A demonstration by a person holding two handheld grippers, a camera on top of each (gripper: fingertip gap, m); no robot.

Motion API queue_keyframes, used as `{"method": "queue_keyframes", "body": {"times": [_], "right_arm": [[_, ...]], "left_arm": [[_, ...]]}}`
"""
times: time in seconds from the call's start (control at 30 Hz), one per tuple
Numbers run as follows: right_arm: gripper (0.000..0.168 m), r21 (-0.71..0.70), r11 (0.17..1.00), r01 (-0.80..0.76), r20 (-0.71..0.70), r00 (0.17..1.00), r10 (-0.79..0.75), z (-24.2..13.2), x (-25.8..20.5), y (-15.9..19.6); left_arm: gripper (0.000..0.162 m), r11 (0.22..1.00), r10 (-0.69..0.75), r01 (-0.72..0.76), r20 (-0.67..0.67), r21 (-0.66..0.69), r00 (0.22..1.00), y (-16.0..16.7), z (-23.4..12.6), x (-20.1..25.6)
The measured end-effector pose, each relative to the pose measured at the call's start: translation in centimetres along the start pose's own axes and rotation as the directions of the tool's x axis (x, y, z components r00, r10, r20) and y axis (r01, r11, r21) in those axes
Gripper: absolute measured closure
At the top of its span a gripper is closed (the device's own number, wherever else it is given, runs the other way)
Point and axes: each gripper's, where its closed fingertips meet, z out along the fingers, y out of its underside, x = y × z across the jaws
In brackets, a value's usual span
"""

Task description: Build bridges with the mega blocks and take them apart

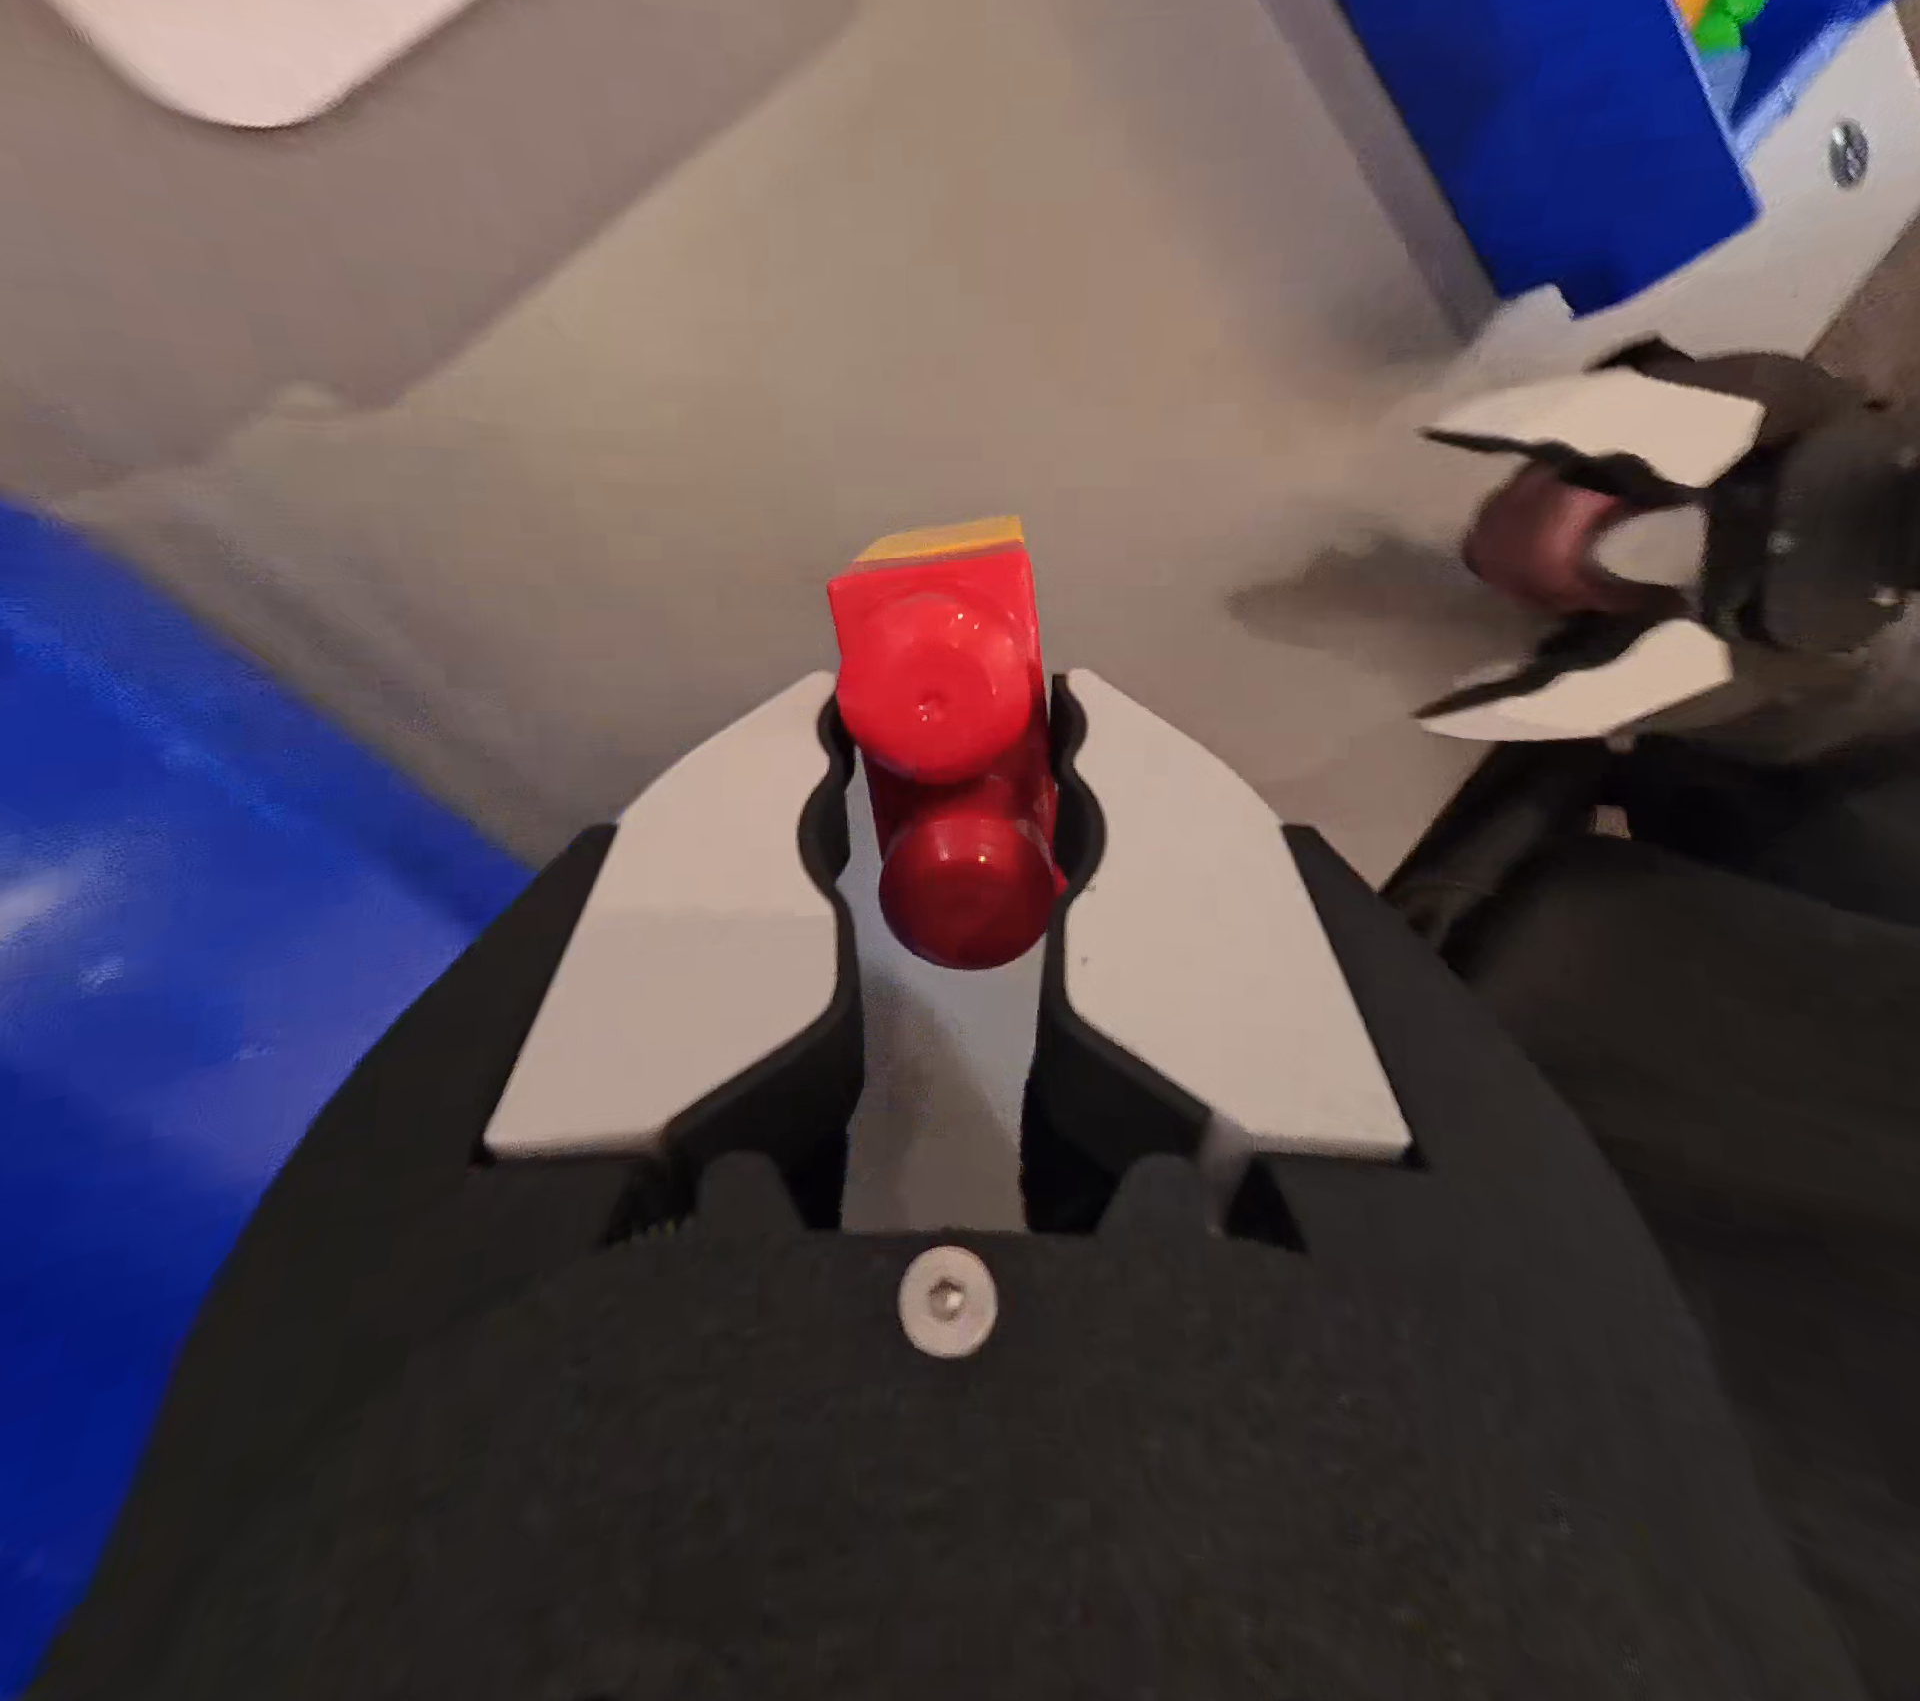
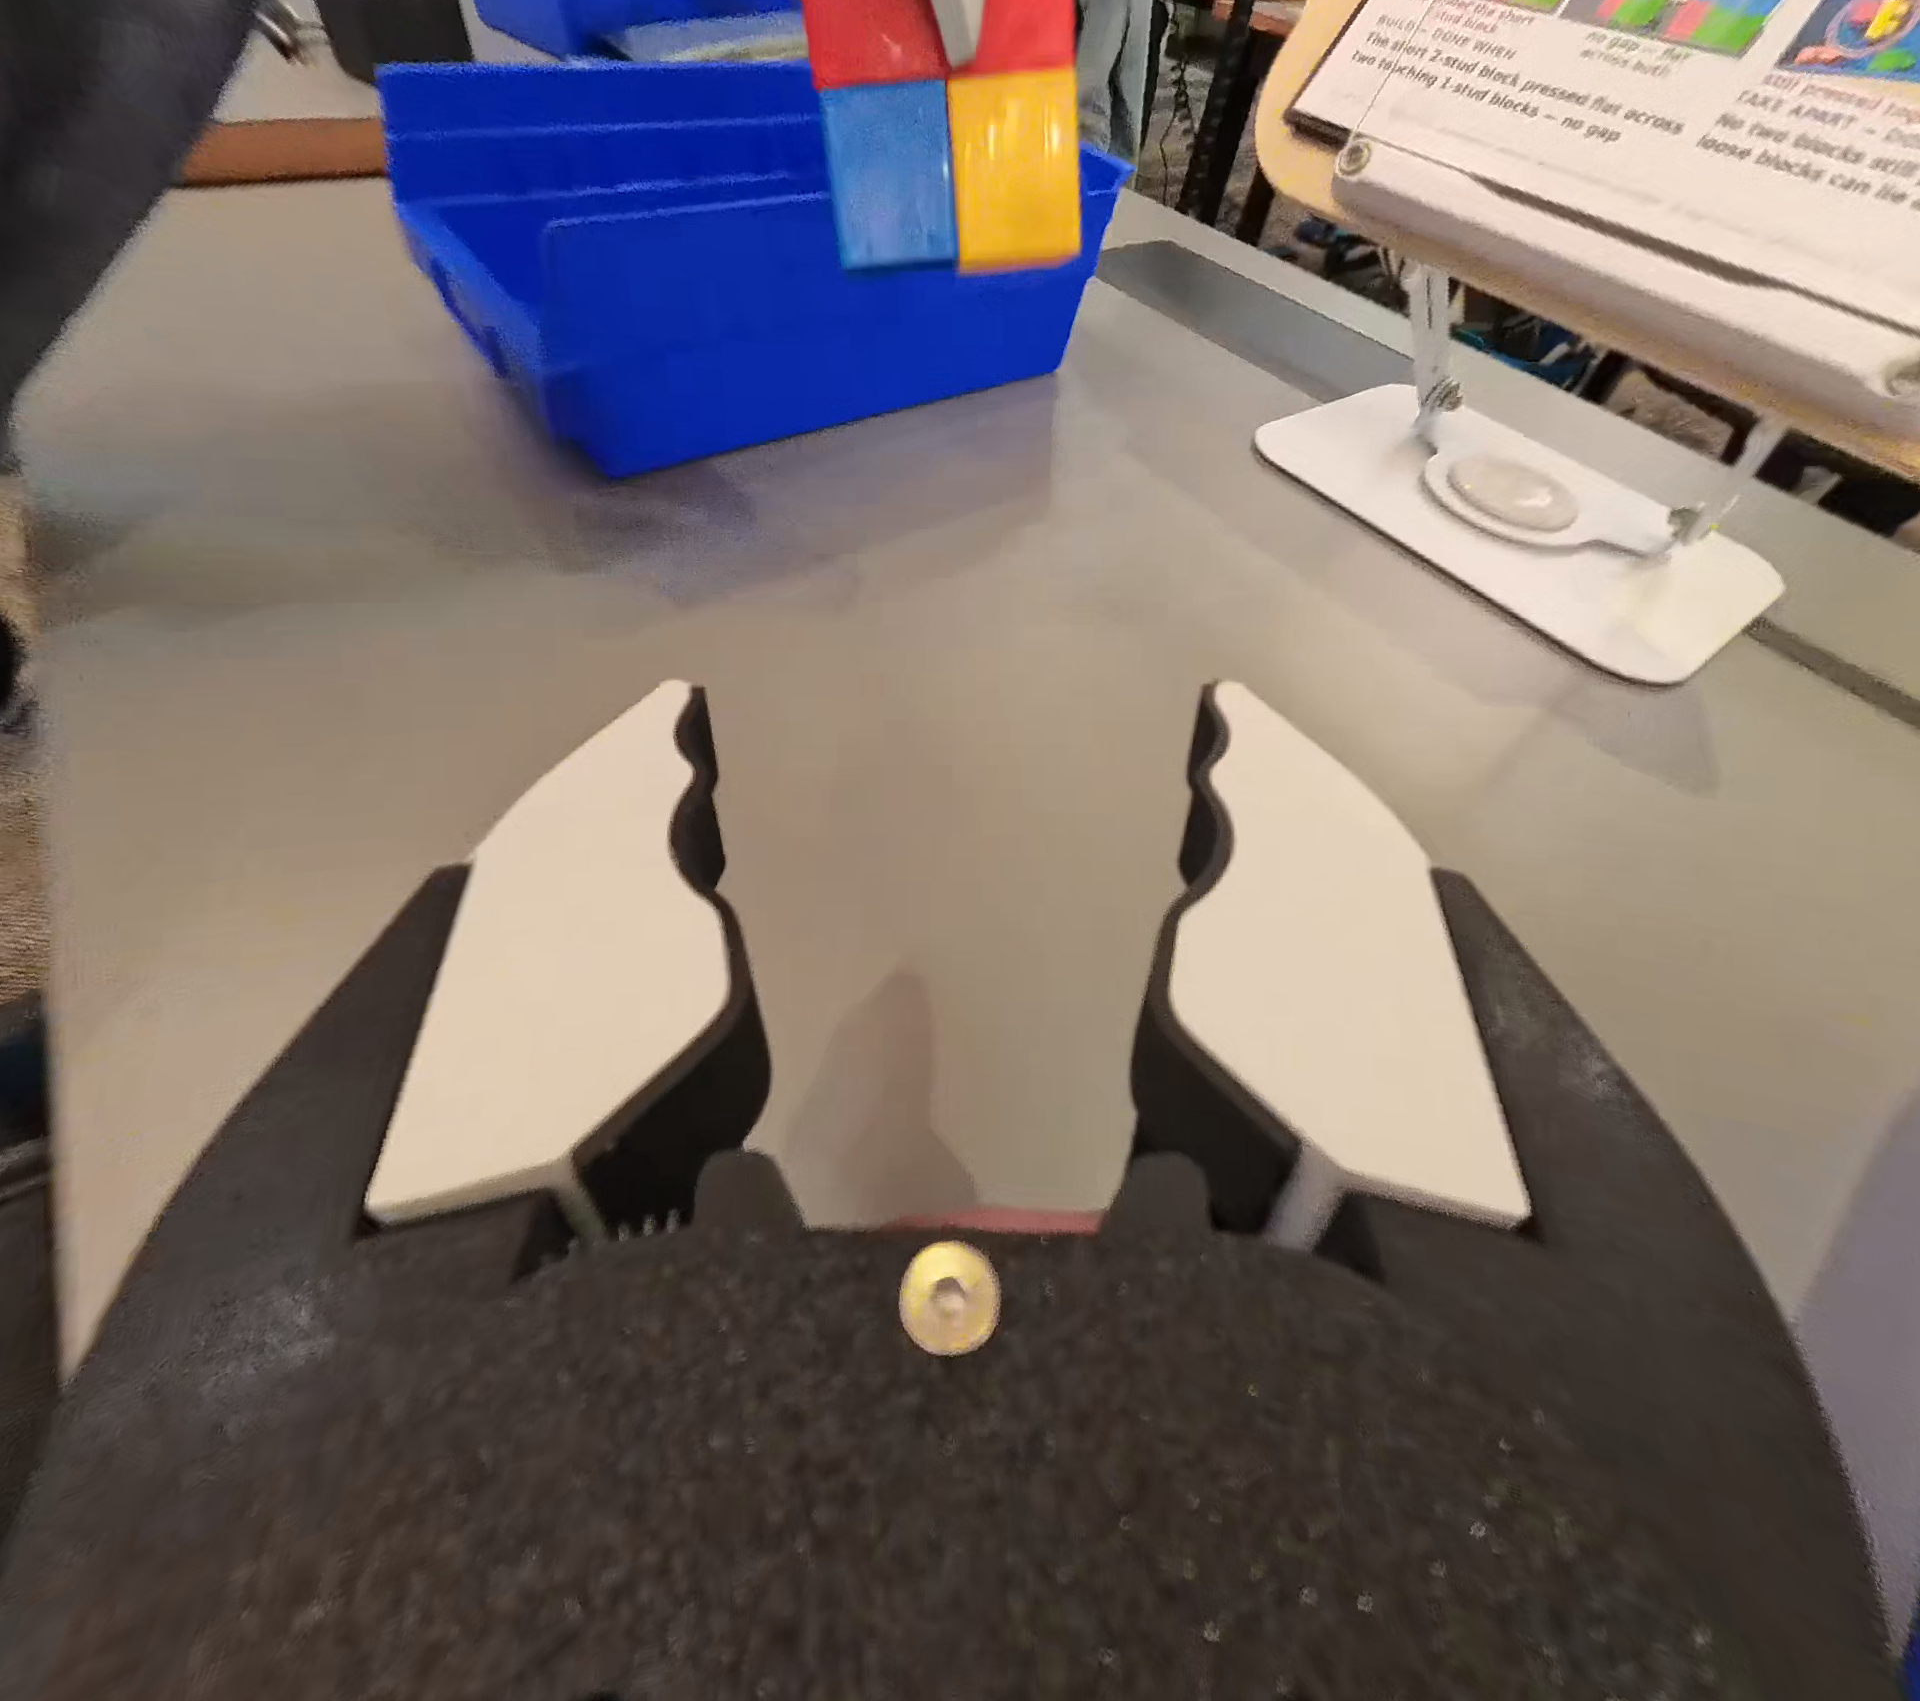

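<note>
My left gripper [image 1: 951,695] is shut on a red two-stud block [image 1: 935,685], the top of a small bridge held in the air above the grey table. In the right wrist view the bridge hangs from that gripper [image 2: 961,41]: the red block [image 2: 883,30] sits across a blue block [image 2: 894,181] and a yellow block [image 2: 1013,171] that touch side by side. My right gripper [image 2: 951,737] is open and empty, low over the table [image 2: 935,591], well short of the bridge. It also shows at the right of the left wrist view [image 1: 1455,571].
A blue bin [image 2: 727,321] stands behind the bridge, with more blue bins farther back. Another blue bin with several loose blocks [image 1: 1558,41] is at the upper right of the left wrist view. A white stand base [image 2: 1507,539] holds an instruction board [image 2: 1662,41] at the right. Left tips to right tips: about 20 cm.
</note>
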Motion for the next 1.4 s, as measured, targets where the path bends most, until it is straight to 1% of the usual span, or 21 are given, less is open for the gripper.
{"method": "queue_keyframes", "body": {"times": [0.07, 0.13, 0.2, 0.3, 0.33, 0.43, 0.53, 0.67, 0.7, 0.73, 0.77, 0.8, 0.87, 0.9, 0.97, 1.03, 1.1, 1.13, 1.23, 1.3, 1.4], "right_arm": [[0.077, -0.037, 0.999, 0.025, -0.017, 1.000, -0.026, 2.6, 1.1, -0.3], [0.076, -0.020, 0.999, 0.035, -0.055, 0.998, -0.036, 4.5, 2.2, -1.2], [0.076, -0.011, 0.999, 0.030, -0.054, 0.998, -0.031, 6.0, 2.5, -1.9], [0.074, -0.029, 0.999, 0.018, -0.043, 0.999, -0.020, 7.7, 2.6, -1.9], [0.079, -0.033, 0.999, 0.025, -0.028, 0.999, -0.026, 8.0, 2.3, -1.8], [0.081, -0.066, 0.997, 0.035, -0.028, 0.999, -0.037, 8.2, 2.2, -1.0], [0.082, -0.144, 0.982, 0.119, -0.060, 0.990, -0.128, 8.1, 2.6, 0.0], [0.083, -0.180, 0.977, 0.114, -0.053, 0.991, -0.126, 8.3, 2.6, 0.6], [0.088, -0.238, 0.965, 0.112, -0.053, 0.990, -0.128, 8.4, 2.9, 1.9], [0.088, -0.295, 0.949, 0.109, -0.040, 0.991, -0.126, 8.5, 3.1, 3.8], [0.088, -0.308, 0.946, 0.098, -0.029, 0.993, -0.112, 8.5, 3.0, 5.1], [0.088, -0.298, 0.949, 0.100, -0.032, 0.993, -0.115, 8.1, 3.0, 4.9], [0.088, -0.226, 0.969, 0.099, -0.049, 0.992, -0.113, 7.3, 3.2, 2.8], [0.088, -0.214, 0.974, 0.081, -0.044, 0.995, -0.092, 7.1, 3.2, 2.4], [0.088, -0.203, 0.978, 0.045, -0.043, 0.998, -0.055, 6.8, 3.4, 2.5], [0.088, -0.205, 0.978, 0.035, -0.036, 0.998, -0.043, 6.4, 3.7, 2.5], [0.088, -0.189, 0.982, 0.019, -0.047, 0.998, -0.028, 5.7, 4.3, 1.9], [0.088, -0.182, 0.983, 0.007, -0.049, 0.999, -0.016, 5.3, 4.5, 1.6], [0.088, -0.159, 0.987, -0.004, -0.062, 0.998, -0.006, 4.0, 5.1, 0.6], [0.088, -0.162, 0.987, 0.007, -0.063, 0.998, -0.017, 3.2, 5.2, 0.4], [0.088, -0.183, 0.982, 0.045, -0.093, 0.994, -0.063, 2.3, 5.9, 0.3]], "left_arm": [[0.127, 0.998, 0.033, -0.034, -0.012, -0.060, 0.999, -0.5, 2.0, 2.4], [0.127, 0.993, 0.064, -0.064, -0.003, -0.095, 0.998, -0.9, 3.6, 4.0], [0.126, 0.990, 0.076, -0.077, -0.019, -0.119, 0.997, -1.2, 5.0, 5.4], [0.127, 0.989, 0.080, -0.086, -0.053, -0.123, 0.995, -1.5, 6.0, 7.0], [0.127, 0.989, 0.081, -0.088, -0.058, -0.123, 0.995, -1.6, 6.3, 7.2], [0.127, 0.984, 0.102, -0.105, -0.028, -0.146, 0.994, -1.3, 6.9, 7.1], [0.128, 0.978, 0.127, -0.129, -0.026, -0.163, 0.992, -0.9, 7.1, 7.1], [0.128, 0.979, 0.133, -0.136, -0.031, -0.150, 0.991, -0.9, 6.7, 7.1], [0.128, 0.984, 0.126, -0.128, -0.020, -0.121, 0.992, -1.3, 6.2, 6.7], [0.128, 0.991, 0.114, -0.114, 0.002, -0.067, 0.993, -2.1, 5.0, 6.2], [0.128, 0.995, 0.096, -0.096, 0.020, 0.001, 0.995, -3.1, 3.1, 5.5], [0.128, 0.995, 0.090, -0.091, 0.014, 0.049, 0.996, -3.7, 1.1, 5.1], [0.128, 0.989, 0.100, -0.096, -0.026, 0.112, 0.995, -4.0, -2.3, 5.0], [0.128, 0.985, 0.096, -0.094, -0.009, 0.142, 0.995, -3.9, -3.4, 4.7], [0.128, 0.979, 0.111, -0.116, 0.039, 0.170, 0.993, -2.9, -4.1, 4.4], [0.128, 0.964, 0.099, -0.119, 0.096, 0.237, 0.990, -1.8, -3.3, 4.4], [0.128, 0.926, 0.075, -0.124, 0.150, 0.357, 0.986, -0.8, -1.9, 4.6], [0.128, 0.902, 0.047, -0.105, 0.146, 0.420, 0.988, -0.2, -0.9, 4.8], [0.128, 0.845, 0.012, -0.040, 0.055, 0.534, 0.998, 1.8, 2.9, 6.0], [0.128, 0.847, 0.015, -0.014, 0.004, 0.532, 1.000, 3.0, 5.0, 6.4], [0.128, 0.821, 0.015, 0.024, -0.063, 0.571, 0.998, 3.5, 5.5, 6.5]]}}
